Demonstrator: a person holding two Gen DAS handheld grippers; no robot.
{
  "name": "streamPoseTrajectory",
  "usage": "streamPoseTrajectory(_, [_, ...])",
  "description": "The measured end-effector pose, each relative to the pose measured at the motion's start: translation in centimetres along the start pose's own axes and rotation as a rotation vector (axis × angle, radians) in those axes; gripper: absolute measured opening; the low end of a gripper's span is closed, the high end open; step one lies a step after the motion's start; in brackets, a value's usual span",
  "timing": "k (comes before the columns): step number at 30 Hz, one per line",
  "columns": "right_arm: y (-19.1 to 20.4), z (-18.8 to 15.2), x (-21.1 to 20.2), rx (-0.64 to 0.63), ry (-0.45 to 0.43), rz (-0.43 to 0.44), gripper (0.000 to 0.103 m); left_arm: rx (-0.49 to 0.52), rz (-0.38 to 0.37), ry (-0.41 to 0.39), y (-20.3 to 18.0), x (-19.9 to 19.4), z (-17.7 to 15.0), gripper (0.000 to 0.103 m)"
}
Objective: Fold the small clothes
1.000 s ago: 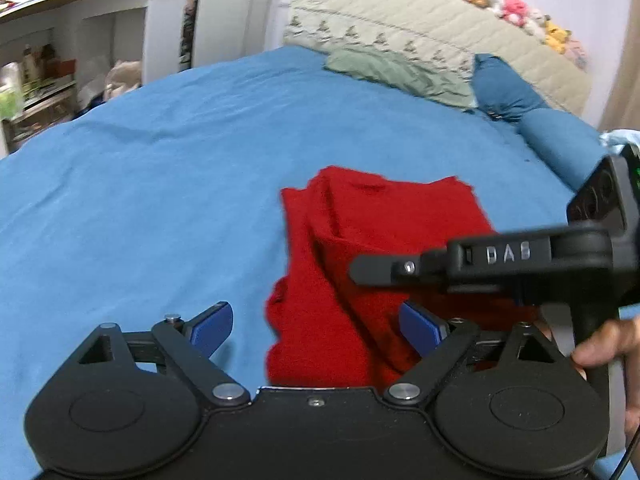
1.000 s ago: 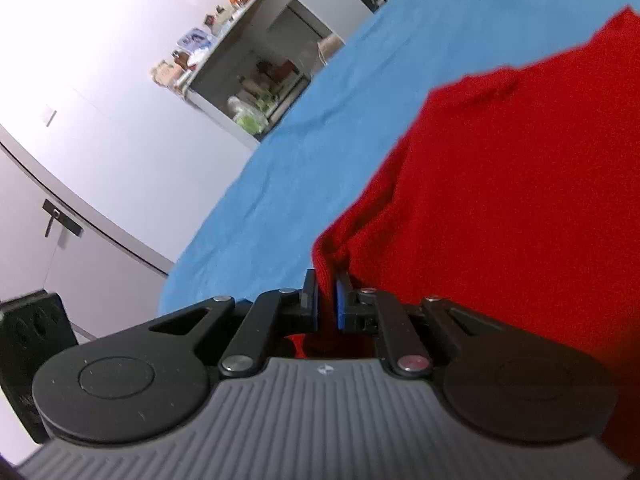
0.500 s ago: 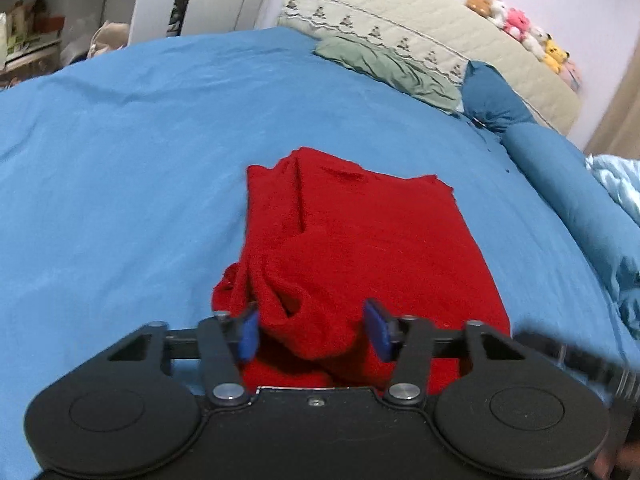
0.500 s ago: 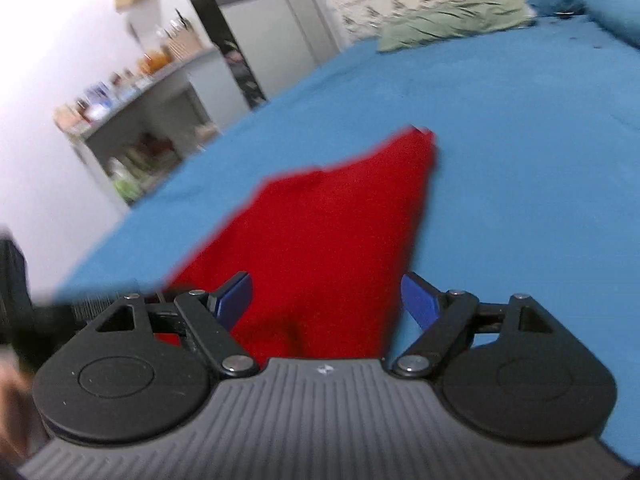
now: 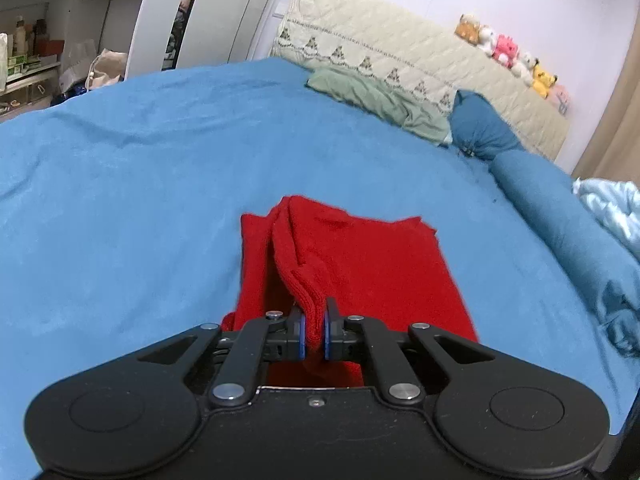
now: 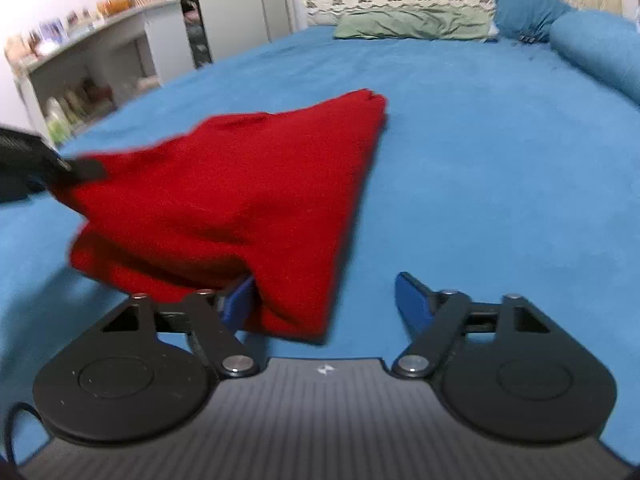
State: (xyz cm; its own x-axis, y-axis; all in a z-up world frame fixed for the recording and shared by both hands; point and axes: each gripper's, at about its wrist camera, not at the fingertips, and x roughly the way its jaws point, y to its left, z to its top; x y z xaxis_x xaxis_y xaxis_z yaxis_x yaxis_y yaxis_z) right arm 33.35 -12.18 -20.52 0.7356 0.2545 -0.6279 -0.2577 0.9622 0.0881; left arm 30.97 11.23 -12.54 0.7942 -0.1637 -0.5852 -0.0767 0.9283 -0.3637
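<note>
Blue bedding [image 5: 120, 184] fills the left wrist view, with a quilted headboard [image 5: 400, 56], a green pillow [image 5: 372, 96] and a row of soft toys [image 5: 508, 54] at the far edge of the bed. On it, towards the near edge, lies the red garment [image 5: 360, 264], partly folded into a rough rectangle; the left gripper [image 5: 314, 334] has just been closing and is now clenched on a raised ridge of knit at the garment's near-left corner. From the right wrist view the same garment [image 6: 240, 192] lies left of centre on the bedding [image 6: 500, 180], and the right gripper [image 6: 324, 300] is released, its jaws having narrowed a little while standing wide: the garment's near-right corner sits against the left pad without being pinched, and the right pad is over bare sheet. The left gripper [image 6: 52, 168] shows at the left edge of the picture, blurred. To do this fold well, I judge the right gripper should slide left until both pads bracket all layers of that corner, close firmly, then lift level with the left and carry the hem evenly towards the far edge of the garment, keeping the cloth taut between the two grips.
</note>
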Motion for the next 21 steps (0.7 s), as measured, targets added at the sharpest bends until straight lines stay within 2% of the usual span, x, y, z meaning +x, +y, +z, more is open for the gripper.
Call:
streamPoseTrajectory(2, [-0.1, 0.2, -0.6, -0.052, -0.020, -0.017, 0.085, -0.010, -0.012, -0.009, 0.2, -0.6, 0.0, 0.008])
streamPoseTrajectory(5, [-0.3, -0.3, -1.4, -0.147, -0.018, -0.097, 0.085, 0.009, -0.007, 0.004, 0.3, -1.0, -0.9, 0.008])
streamPoseTrajectory(9, [-1.4, -1.6, -1.1, -0.145, 0.036, -0.075, 0.085, 0.115, 0.116, 0.057, 0.7, 1.1, -4.2, 0.010])
streamPoseTrajectory(11, [-2.1, -1.9, -0.9, -0.109, 0.042, -0.054, 0.085, 0.140, 0.128, 0.056, 0.9, 1.8, -5.4, 0.011])
streamPoseTrajectory(14, [-2.5, -1.8, -1.0, -0.099, 0.047, -0.039, 0.085, 0.176, 0.147, 0.043, 0.2, 1.7, -5.3, 0.012])
streamPoseTrajectory(19, [-3.4, -1.2, -1.7, -0.074, 0.066, 0.019, 0.088, 0.247, 0.196, 0.044, -0.1, 0.7, -5.3, 0.029])
streamPoseTrajectory(20, [-3.7, -0.9, -1.9, -0.054, 0.069, 0.039, 0.088, 0.261, 0.232, 0.049, 0.0, 0.6, -5.3, 0.030])
streamPoseTrajectory(21, [-4.0, -0.6, -2.2, -0.029, 0.073, 0.060, 0.089, 0.276, 0.266, 0.058, 0.2, 0.5, -5.2, 0.041])
